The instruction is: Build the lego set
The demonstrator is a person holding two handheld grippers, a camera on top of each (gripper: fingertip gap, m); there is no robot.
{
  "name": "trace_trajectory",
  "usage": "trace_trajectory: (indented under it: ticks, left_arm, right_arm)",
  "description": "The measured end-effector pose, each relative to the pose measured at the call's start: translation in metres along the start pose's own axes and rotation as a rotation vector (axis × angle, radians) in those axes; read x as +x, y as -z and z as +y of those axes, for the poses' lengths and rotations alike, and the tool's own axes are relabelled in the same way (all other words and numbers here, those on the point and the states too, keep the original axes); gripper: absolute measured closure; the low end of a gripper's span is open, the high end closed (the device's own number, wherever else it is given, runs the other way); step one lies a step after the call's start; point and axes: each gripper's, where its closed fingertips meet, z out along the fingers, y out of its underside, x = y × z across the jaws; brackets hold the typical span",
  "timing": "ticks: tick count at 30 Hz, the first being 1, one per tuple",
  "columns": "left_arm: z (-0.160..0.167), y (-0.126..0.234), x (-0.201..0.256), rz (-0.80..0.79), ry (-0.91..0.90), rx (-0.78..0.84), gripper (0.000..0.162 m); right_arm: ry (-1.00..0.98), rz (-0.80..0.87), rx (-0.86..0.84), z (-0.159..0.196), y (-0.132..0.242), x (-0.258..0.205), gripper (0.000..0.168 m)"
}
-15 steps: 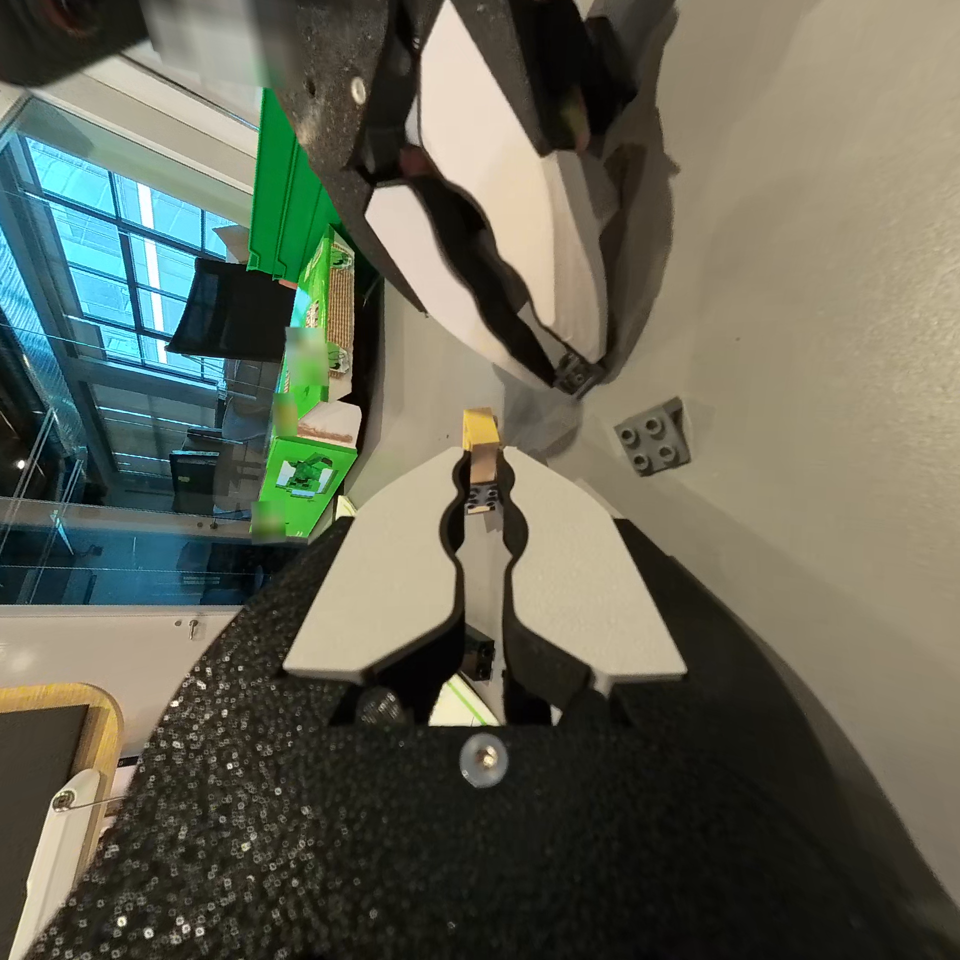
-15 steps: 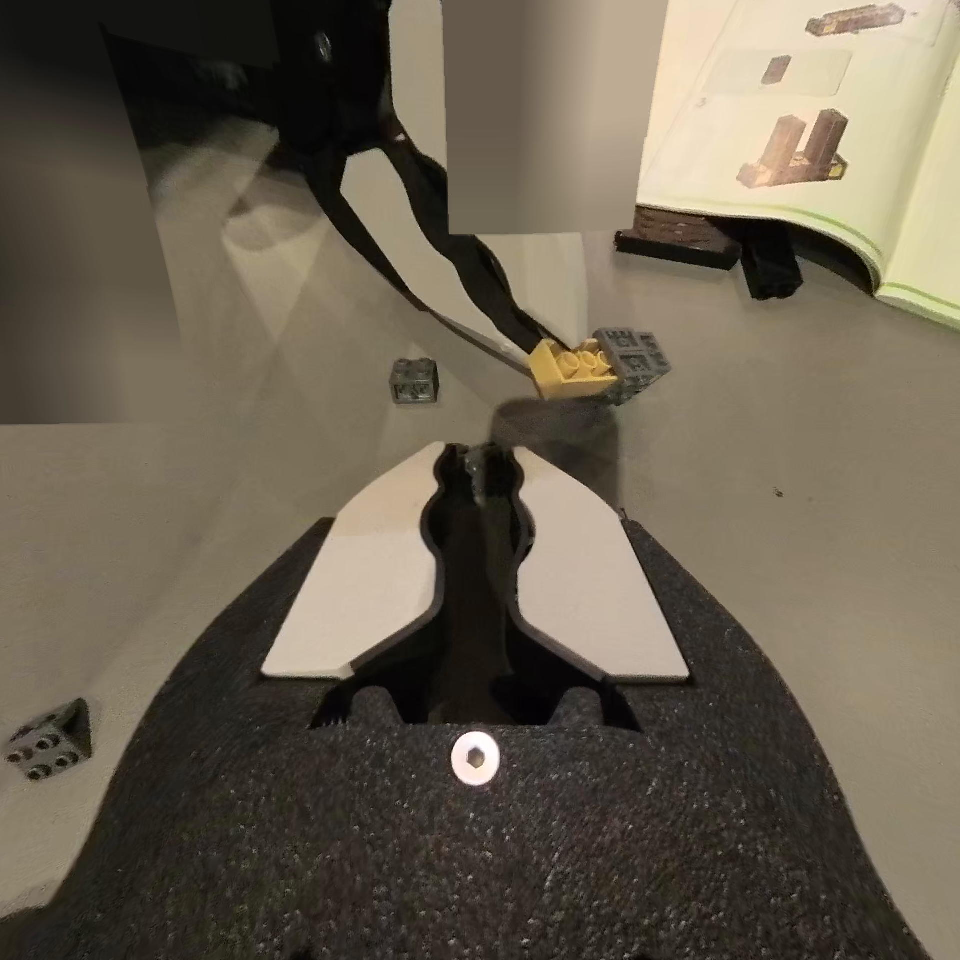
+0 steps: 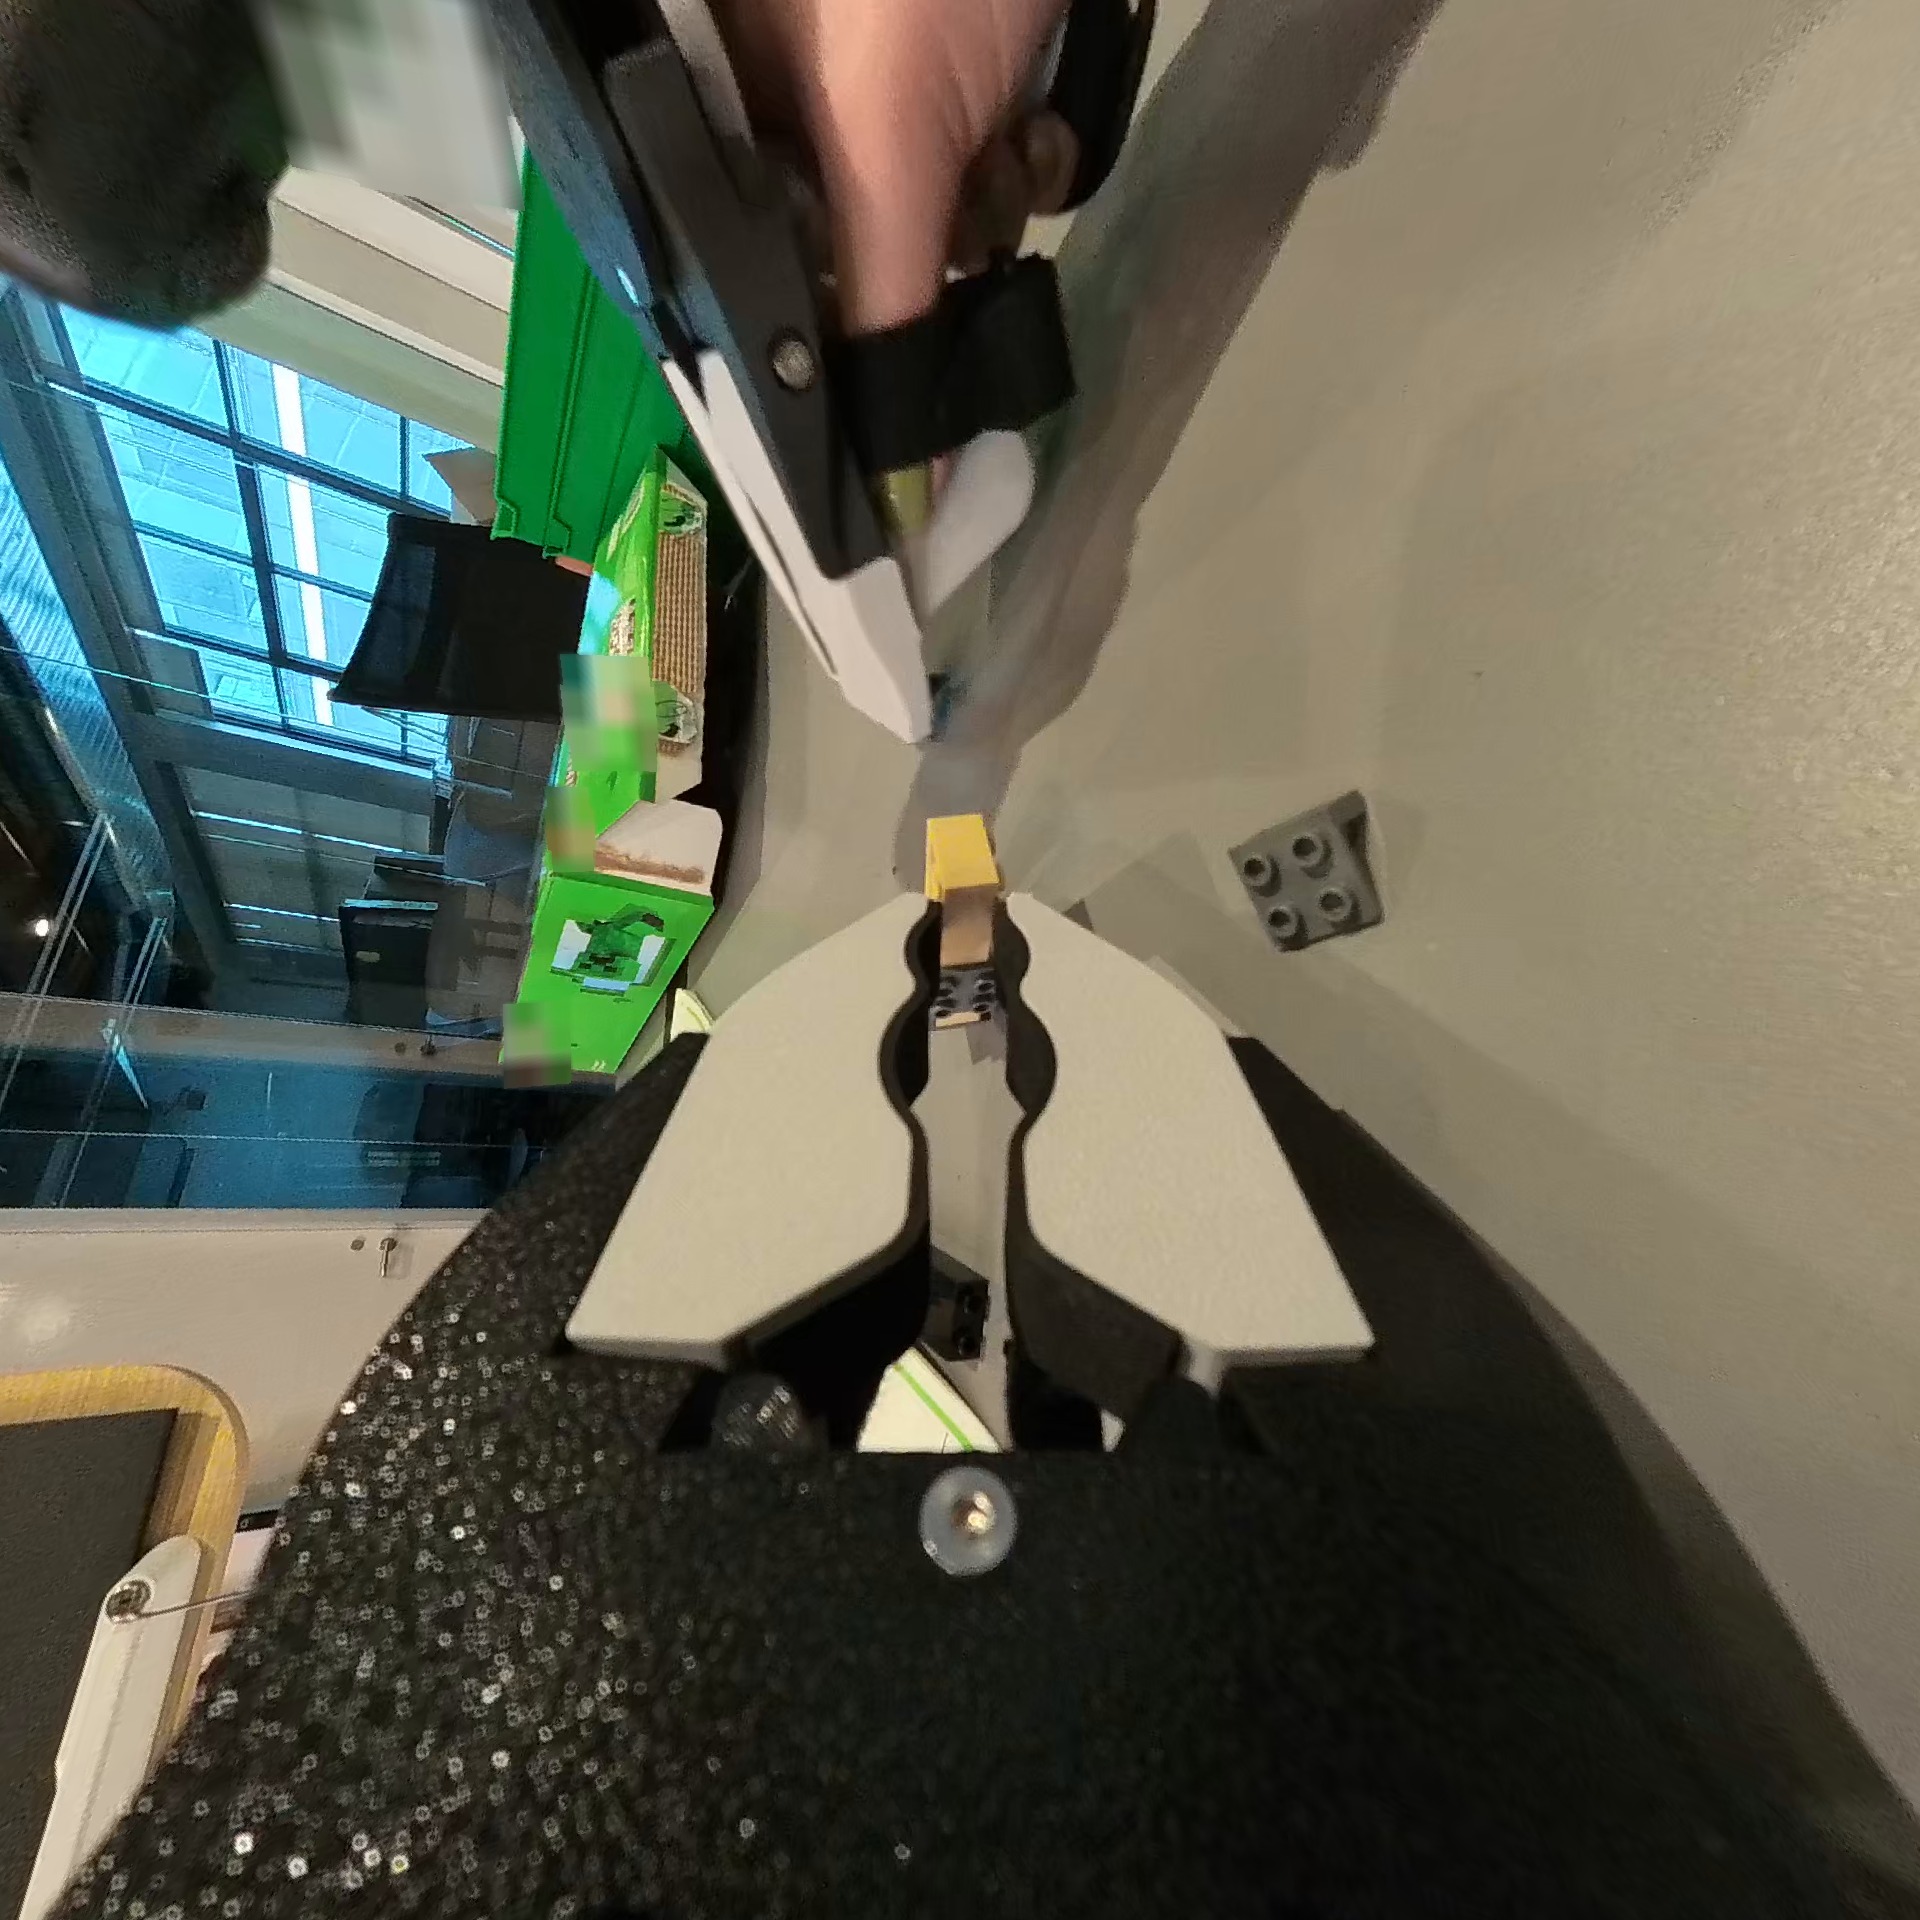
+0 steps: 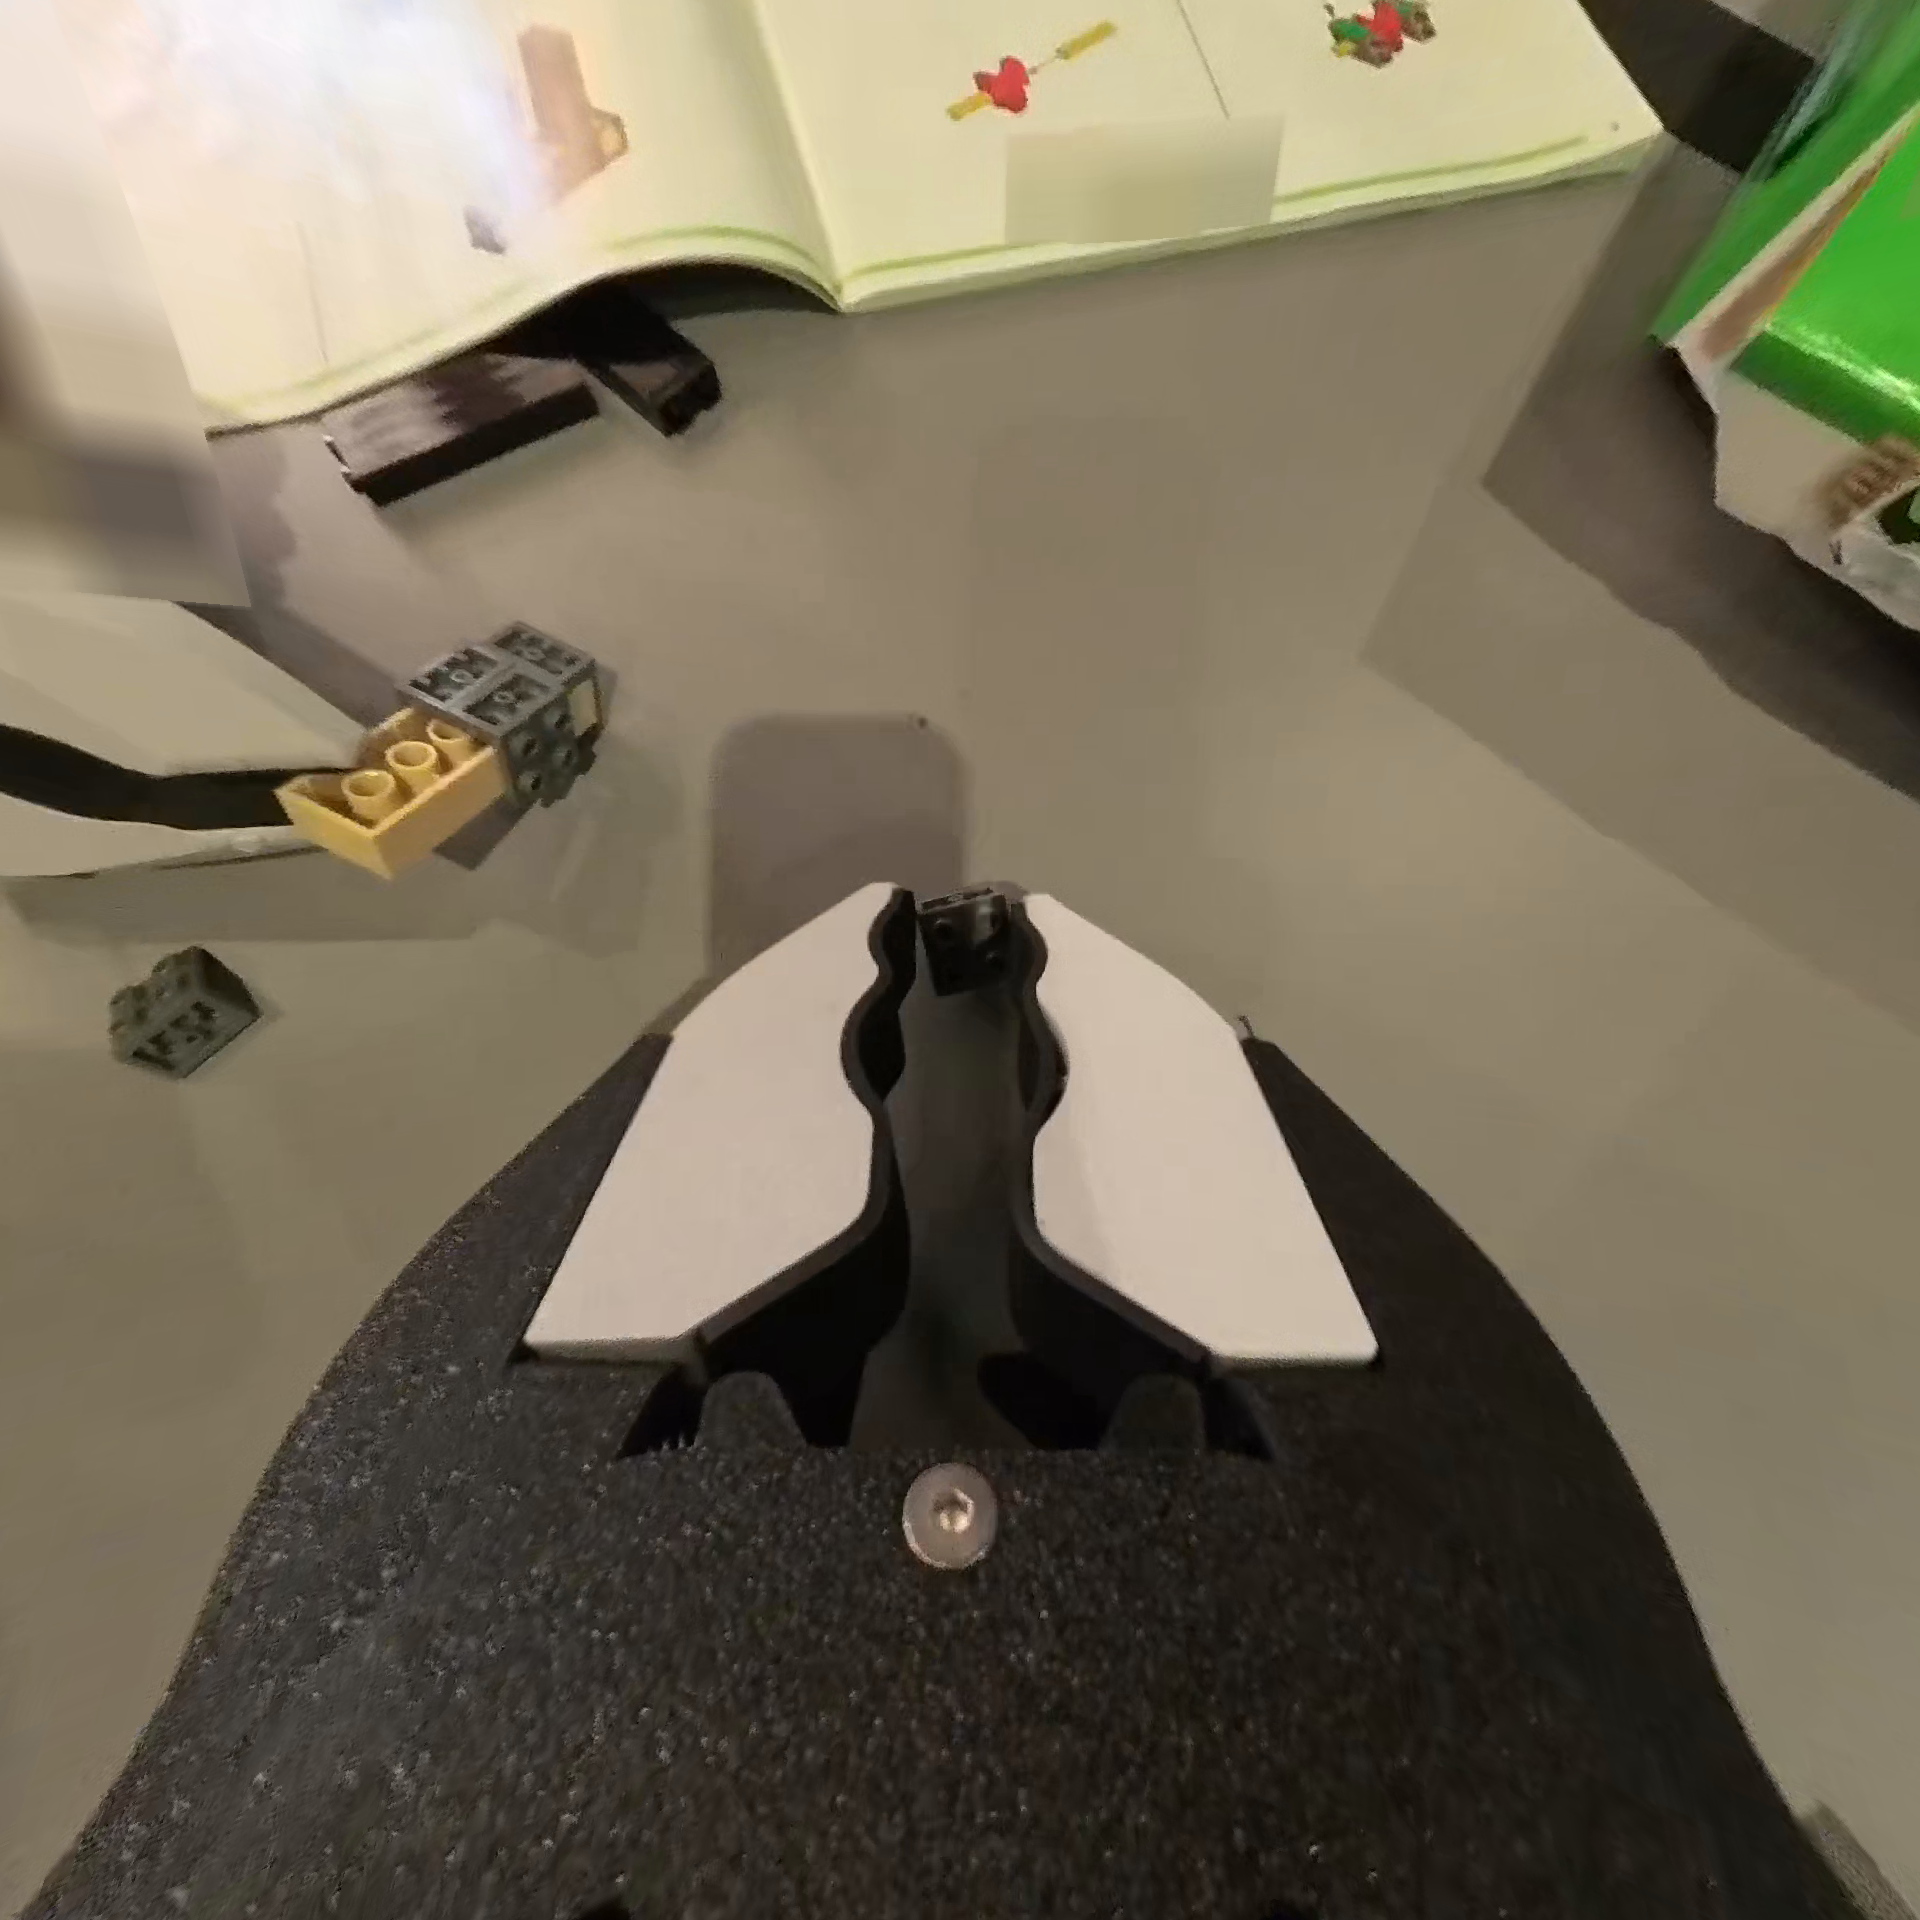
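- The left claw (image 3: pixel 961 914) pinches a bumpy plastic clump (image 4: pixel 447 764) — a tan brick stuck to dark grey blocks — above the smooth grey bench (image 4: pixel 1195 644).
- The right claw (image 4: pixel 961 914) is nearly closed on a small black studded brick (image 4: pixel 964 940).
- A grey sloped brick (image 4: pixel 182 1010) lies loose on the bench.
- An open paper booklet (image 4: pixel 1039 156) lies at the far edge.

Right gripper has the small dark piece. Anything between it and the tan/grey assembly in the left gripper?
Nothing visible. The right gripper is shut on the small dark piece; the tan and grey assembly, held by the left gripper, lies off to its left. Only bare grey table shows between them.
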Motion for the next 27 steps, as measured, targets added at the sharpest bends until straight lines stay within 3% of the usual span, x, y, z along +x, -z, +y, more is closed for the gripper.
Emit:
trace_trajectory:
  ticks: [3,7,16,21,27]
  left_arm:
    - [0.000,0.000,0.000,0.001,0.001,0.000,0.153]
    - [0.000,0.000,0.001,0.003,0.001,0.000,0.153]
    - [0.000,0.000,0.001,0.006,0.001,0.001,0.153]
    - [0.000,0.000,0.001,0.005,0.002,0.002,0.153]
    - [-0.001,0.000,0.001,0.005,0.003,0.004,0.153]
  right_arm:
    - [0.014,0.015,-0.009,0.001,-0.002,-0.005,0.152]
    - [0.018,-0.055,0.038,-0.004,0.000,-0.012,0.138]
    - [0.108,-0.221,0.071,0.005,0.003,-0.020,0.129]
    - [0.174,-0.204,0.089,0.002,0.000,-0.025,0.132]
    - [0.177,-0.300,0.080,0.006,0.005,-0.035,0.139]
